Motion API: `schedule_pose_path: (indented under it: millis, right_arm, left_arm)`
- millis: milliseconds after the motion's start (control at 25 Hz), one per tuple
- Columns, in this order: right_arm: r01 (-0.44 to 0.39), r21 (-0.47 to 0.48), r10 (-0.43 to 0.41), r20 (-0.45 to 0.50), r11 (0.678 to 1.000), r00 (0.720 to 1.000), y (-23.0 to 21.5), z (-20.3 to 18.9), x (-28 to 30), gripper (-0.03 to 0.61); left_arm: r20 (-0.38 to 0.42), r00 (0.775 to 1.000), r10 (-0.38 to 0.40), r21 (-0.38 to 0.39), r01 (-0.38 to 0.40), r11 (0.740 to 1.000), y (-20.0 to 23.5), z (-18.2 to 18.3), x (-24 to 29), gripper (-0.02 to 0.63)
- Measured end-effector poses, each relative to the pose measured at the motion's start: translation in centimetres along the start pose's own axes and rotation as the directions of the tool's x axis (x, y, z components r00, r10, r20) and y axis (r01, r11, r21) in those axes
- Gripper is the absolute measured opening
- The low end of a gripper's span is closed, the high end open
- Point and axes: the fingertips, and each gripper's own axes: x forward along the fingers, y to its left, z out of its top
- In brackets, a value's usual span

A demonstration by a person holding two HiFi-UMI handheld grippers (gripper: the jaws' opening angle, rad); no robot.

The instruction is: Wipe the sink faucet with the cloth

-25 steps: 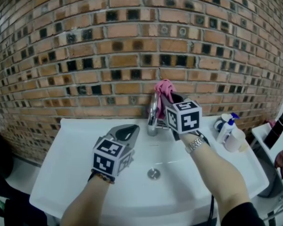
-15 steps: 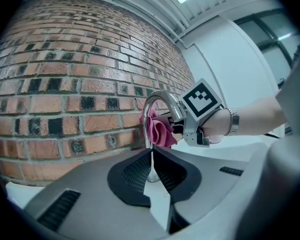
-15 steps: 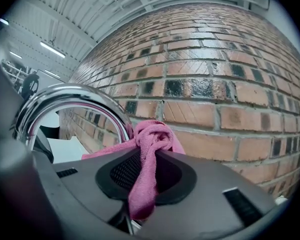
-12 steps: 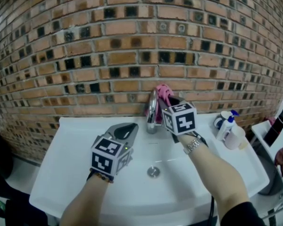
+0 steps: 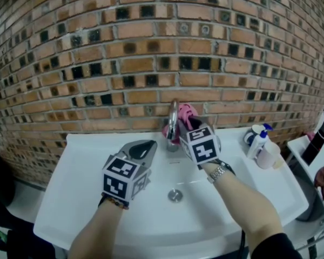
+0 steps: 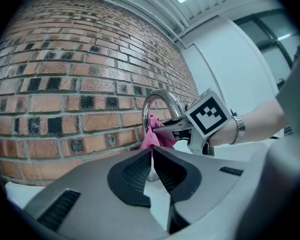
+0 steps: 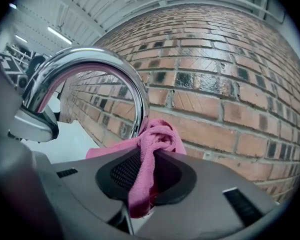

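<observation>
The chrome curved faucet (image 5: 173, 124) rises at the back of the white sink (image 5: 70, 198). My right gripper (image 7: 146, 160) is shut on a pink cloth (image 7: 151, 149), which bunches against the faucet's upright pipe (image 7: 138, 109) low at its right side. In the head view the pink cloth (image 5: 187, 114) shows just right of the faucet, behind the right gripper (image 5: 190, 124). My left gripper (image 5: 143, 151) hovers over the basin left of the faucet, shut and empty. In the left gripper view the faucet (image 6: 157, 101) and the cloth (image 6: 154, 137) lie ahead of its closed tips (image 6: 152, 151).
A brick wall (image 5: 124, 53) stands right behind the sink. Bottles, one with a blue pump (image 5: 258, 142), and a white cup (image 5: 270, 157) sit on the sink's right ledge. The drain (image 5: 175, 195) is in the middle of the basin.
My right gripper has moved down along the faucet with the pink cloth, from near the top of the arch to its lower part. The left gripper stayed where it was.
</observation>
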Motion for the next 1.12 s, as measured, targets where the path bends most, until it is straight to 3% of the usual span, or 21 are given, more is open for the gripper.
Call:
schedule_pose_path:
  millis: [440,1120]
  right_arm:
    - [0.003,-0.022,-0.003,-0.008,1.0,1.0,1.1,-1.8,-0.4,0.072]
    - [-0.044,0.022,0.045,-0.049,0.999,0.998,2.7,-4.9,-1.3,0.072]
  left_arm:
    - [-0.009,1.0,-0.004,0.006,0.004,1.0,-0.2,-0.4,0.2,0.021]
    - [-0.021,1.0,-0.012,0.015,0.012,1.0,-0.7,-0.7,0.3,0.021]
